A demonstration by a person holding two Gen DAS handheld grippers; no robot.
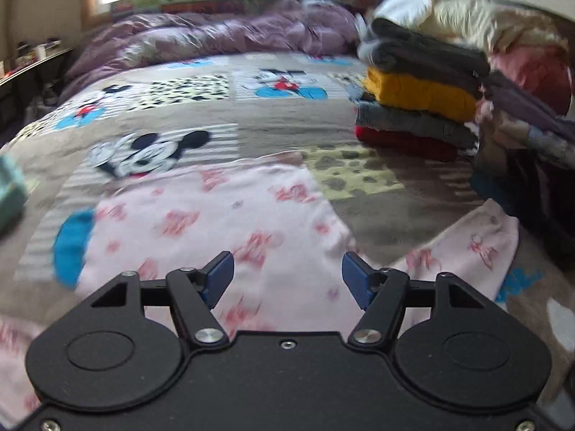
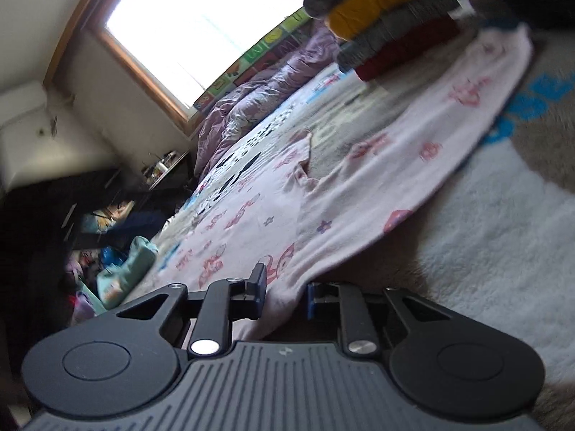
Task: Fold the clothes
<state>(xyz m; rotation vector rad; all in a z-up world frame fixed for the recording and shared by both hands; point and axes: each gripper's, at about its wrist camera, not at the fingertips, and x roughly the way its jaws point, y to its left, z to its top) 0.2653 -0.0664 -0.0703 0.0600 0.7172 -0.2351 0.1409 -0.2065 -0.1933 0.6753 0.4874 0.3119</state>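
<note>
- Pink printed garment (image 1: pixel 222 222) lies spread on the cartoon blanket (image 1: pixel 273 136), near the folded stack (image 1: pixel 417 107).
- Our left gripper (image 1: pixel 287 278) hangs wide apart above it, w/ nothing held.
- Our right gripper (image 2: pixel 284 292) looks narrowed on the garment's edge, tho blurred.
- Risk: thin cloth slips from the pads mid-lift, or the fluffy blanket gets pinched too, skewing the fold.

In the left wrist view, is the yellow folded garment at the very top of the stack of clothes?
No, the yellow folded garment lies under dark grey folded pieces, in the middle of the stack.
</note>
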